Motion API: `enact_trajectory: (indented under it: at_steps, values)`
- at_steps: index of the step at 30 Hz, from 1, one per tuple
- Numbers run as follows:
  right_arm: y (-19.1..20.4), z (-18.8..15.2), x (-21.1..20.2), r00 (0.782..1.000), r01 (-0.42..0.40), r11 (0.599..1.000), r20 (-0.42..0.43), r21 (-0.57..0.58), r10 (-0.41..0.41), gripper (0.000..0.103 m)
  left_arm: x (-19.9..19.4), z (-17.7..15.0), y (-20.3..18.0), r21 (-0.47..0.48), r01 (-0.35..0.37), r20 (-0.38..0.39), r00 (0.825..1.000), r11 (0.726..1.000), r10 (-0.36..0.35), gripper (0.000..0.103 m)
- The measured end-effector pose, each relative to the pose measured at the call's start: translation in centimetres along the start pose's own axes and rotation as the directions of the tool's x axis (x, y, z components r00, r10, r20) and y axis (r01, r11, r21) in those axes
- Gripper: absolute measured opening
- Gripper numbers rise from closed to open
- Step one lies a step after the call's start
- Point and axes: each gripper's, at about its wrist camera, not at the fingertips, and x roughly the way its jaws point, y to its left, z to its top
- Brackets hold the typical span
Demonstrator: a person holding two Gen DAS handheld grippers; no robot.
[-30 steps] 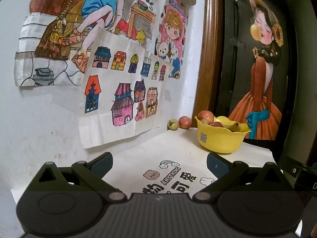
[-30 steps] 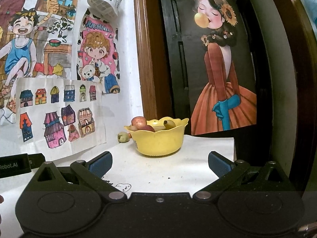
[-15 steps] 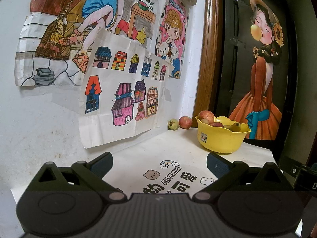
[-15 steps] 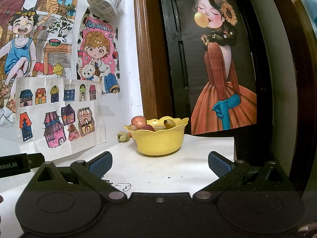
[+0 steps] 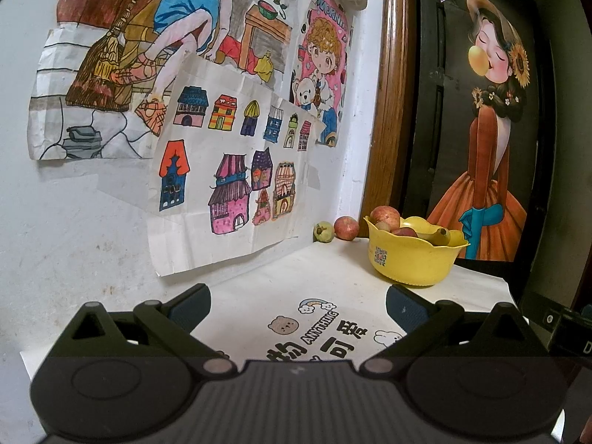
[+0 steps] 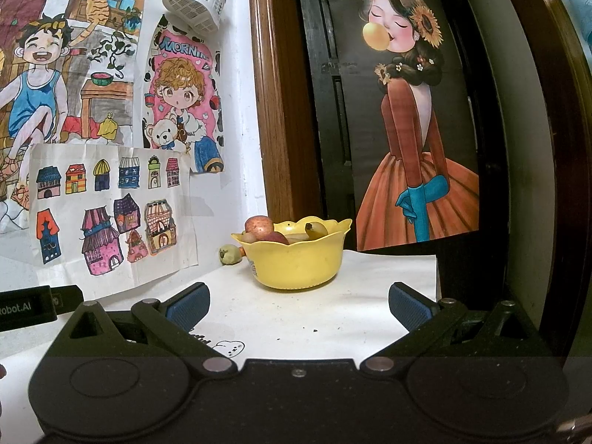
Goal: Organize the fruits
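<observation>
A yellow scalloped bowl (image 5: 410, 262) (image 6: 296, 262) stands at the far end of a white-covered table and holds red apples (image 5: 384, 216) (image 6: 259, 225) and a banana (image 5: 438, 236) (image 6: 314, 230). Behind it by the wall lie a loose red apple (image 5: 346, 227) and a small green fruit (image 5: 324, 231) (image 6: 229, 254). My left gripper (image 5: 298, 305) hangs open over the printed cloth, well short of the bowl. Facing the bowl, my right gripper (image 6: 299, 305) is open too, with nothing between its fingers.
Children's drawings (image 5: 222, 185) are taped to the white wall on the left. A wooden door frame (image 6: 281, 111) and a dark door with a poster of a girl (image 6: 410, 129) stand behind the table. A white basket (image 6: 196, 3) hangs on the wall. The table's right edge (image 6: 436, 277) drops off.
</observation>
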Motion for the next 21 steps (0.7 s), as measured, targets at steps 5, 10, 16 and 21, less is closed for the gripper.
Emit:
enact_trajectory:
  at_steps: [5,10,16,21]
  values:
    - [-0.01,-0.02,0.01,1.000,0.000,1.000,-0.002,0.000,0.000,0.102,0.01,-0.03,-0.01,0.001,0.000,0.000,1.000,1.000,0.000,0.103]
    - [-0.03,0.00,0.01,1.000,0.000,1.000,-0.001,0.000,0.000,0.102,0.04,-0.05,-0.04,0.001,0.000,-0.001,1.000,1.000,0.000,0.103]
    - [-0.04,0.01,0.01,1.000,0.000,1.000,-0.001,0.000,0.000,0.102,0.06,-0.07,-0.07,0.001,0.000,-0.001,1.000,1.000,0.000,0.103]
    - [-0.06,0.01,0.01,1.000,0.000,1.000,-0.002,0.001,0.000,0.102,0.02,-0.13,-0.14,0.002,0.000,-0.002,1.000,1.000,0.000,0.103]
